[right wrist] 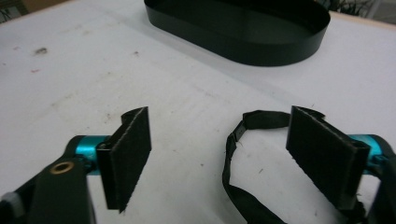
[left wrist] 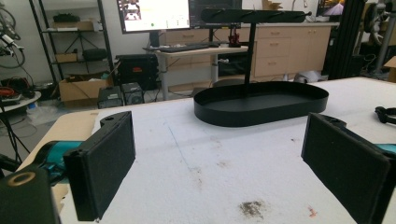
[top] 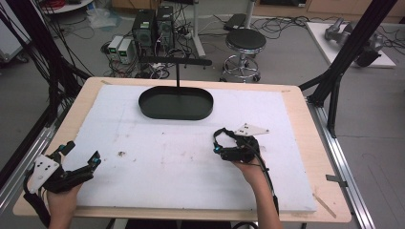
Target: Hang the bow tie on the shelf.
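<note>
Right gripper (top: 217,141) over the white foam mat (top: 181,157), right of centre in the high view, carried by the right hand (top: 249,168) coming in from the bottom edge; grey three-cornered plate on top, cable trailing back along the forearm. Jaws apart, nothing pressed between the pads. Black strap (right wrist: 243,154) lying in a loop on the mat, seen in the right gripper view between the two jaws and nearer the right-hand one, its upper end running behind that jaw's pad; touching there or just beside, impossible to tell. In the high view, strap (top: 224,136) curling out at the gripper's tip.

Black oval tray (top: 175,104) standing farther back on the mat, well apart from the strap, with a thin upright post rising from its far side to a black crossbar (top: 175,61). Tray interior bare as far as visible.

Left gripper (top: 82,153) near the front left corner of the mat, held in the left hand (top: 62,200), jaws spread wide, nothing between them. From the left gripper view, both black pads framing bare, stained mat, tray (left wrist: 261,105) ahead, part of the strap (left wrist: 385,115) at the right edge.

Wooden table (top: 305,129) showing as a border around the mat
</note>
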Demonstrator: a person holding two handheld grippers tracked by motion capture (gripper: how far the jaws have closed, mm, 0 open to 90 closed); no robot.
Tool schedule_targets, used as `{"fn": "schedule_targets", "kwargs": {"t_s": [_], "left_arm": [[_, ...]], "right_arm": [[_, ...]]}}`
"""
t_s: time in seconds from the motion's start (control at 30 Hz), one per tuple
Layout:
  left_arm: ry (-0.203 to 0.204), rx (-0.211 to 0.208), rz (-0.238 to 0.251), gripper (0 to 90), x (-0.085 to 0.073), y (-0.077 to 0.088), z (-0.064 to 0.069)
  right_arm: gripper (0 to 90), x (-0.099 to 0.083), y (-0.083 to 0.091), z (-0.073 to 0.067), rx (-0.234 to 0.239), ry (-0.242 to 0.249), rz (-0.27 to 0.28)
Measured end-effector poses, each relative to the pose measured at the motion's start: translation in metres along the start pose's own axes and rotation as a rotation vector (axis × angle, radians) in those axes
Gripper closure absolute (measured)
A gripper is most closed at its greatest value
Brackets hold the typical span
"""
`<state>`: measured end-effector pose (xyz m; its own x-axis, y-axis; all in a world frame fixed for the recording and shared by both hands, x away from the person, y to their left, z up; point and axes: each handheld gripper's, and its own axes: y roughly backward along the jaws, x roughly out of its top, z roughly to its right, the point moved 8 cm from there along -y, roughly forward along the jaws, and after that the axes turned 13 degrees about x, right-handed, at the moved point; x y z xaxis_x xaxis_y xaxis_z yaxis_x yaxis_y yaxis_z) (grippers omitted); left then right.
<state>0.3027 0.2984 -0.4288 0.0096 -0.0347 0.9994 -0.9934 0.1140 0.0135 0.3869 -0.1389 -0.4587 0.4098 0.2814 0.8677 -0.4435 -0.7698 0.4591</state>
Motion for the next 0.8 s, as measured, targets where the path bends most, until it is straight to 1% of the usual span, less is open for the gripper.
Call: {"fn": "schedule_targets", "kwargs": {"t_s": [0.03,0.07,0.1,0.13,0.17,0.23,0.27,0.3,0.33,0.4,0.43,0.47,0.5,0.53,0.57,0.67,0.7,0.73,0.8], "left_arm": [[0.003,0.001,0.001,10.3,0.000,0.000,0.000],[0.002,0.002,0.001,10.3,0.000,0.000,0.000],[0.003,0.003,0.000,10.3,0.000,0.000,0.000],[0.004,0.003,-0.001,10.3,0.000,0.000,0.000],[0.003,0.004,-0.001,10.3,0.000,0.000,-0.001],[0.005,0.005,-0.003,10.3,0.000,0.000,-0.001],[0.006,0.006,-0.003,10.3,0.000,0.000,-0.002],[0.006,0.006,-0.003,10.3,0.000,0.000,-0.002],[0.007,0.006,-0.003,10.3,0.000,0.000,-0.002],[0.010,0.005,-0.001,10.3,0.000,0.000,-0.002],[0.010,0.005,0.000,10.3,0.000,0.000,-0.002],[0.010,0.005,0.000,10.3,0.000,0.000,-0.002],[0.011,0.006,0.001,10.3,0.000,0.000,-0.002],[0.011,0.006,-0.001,10.3,0.000,0.000,-0.002],[0.012,0.005,-0.002,10.3,0.000,0.001,-0.002],[0.018,0.006,-0.002,10.3,0.000,0.000,-0.003],[0.021,0.007,-0.003,10.3,-0.001,0.000,-0.003],[0.022,0.007,-0.004,10.3,-0.001,0.000,-0.004],[0.021,0.006,-0.004,10.3,-0.001,0.001,-0.004]], "right_arm": [[24.9,-0.002,-0.004,0.001,-0.007,-0.013,-0.018],[24.9,-0.002,-0.004,0.001,-0.007,-0.013,-0.018],[27.0,-0.005,-0.010,0.002,-0.005,-0.017,-0.039],[29.3,-0.006,-0.012,0.001,-0.007,-0.018,-0.051],[29.3,-0.006,-0.012,0.001,-0.007,-0.018,-0.051],[33.1,-0.011,-0.017,0.002,-0.019,-0.013,-0.090],[35.8,-0.014,-0.021,0.003,-0.026,-0.019,-0.113],[38.0,-0.016,-0.023,0.004,-0.032,-0.024,-0.125],[39.5,-0.017,-0.024,0.005,-0.041,-0.032,-0.135],[41.1,-0.018,-0.024,0.006,-0.043,-0.041,-0.139],[43.8,-0.019,-0.025,0.008,-0.050,-0.041,-0.143],[51.4,-0.022,-0.025,0.010,-0.060,-0.058,-0.158],[51.4,-0.022,-0.025,0.010,-0.060,-0.058,-0.158],[57.0,-0.024,-0.025,0.012,-0.066,-0.076,-0.166],[57.0,-0.024,-0.025,0.012,-0.066,-0.076,-0.166],[62.4,-0.027,-0.025,0.013,-0.074,-0.071,-0.190],[64.5,-0.028,-0.026,0.013,-0.078,-0.068,-0.199],[68.3,-0.030,-0.027,0.012,-0.086,-0.062,-0.221],[69.3,-0.031,-0.027,0.013,-0.095,-0.059,-0.227]]}}
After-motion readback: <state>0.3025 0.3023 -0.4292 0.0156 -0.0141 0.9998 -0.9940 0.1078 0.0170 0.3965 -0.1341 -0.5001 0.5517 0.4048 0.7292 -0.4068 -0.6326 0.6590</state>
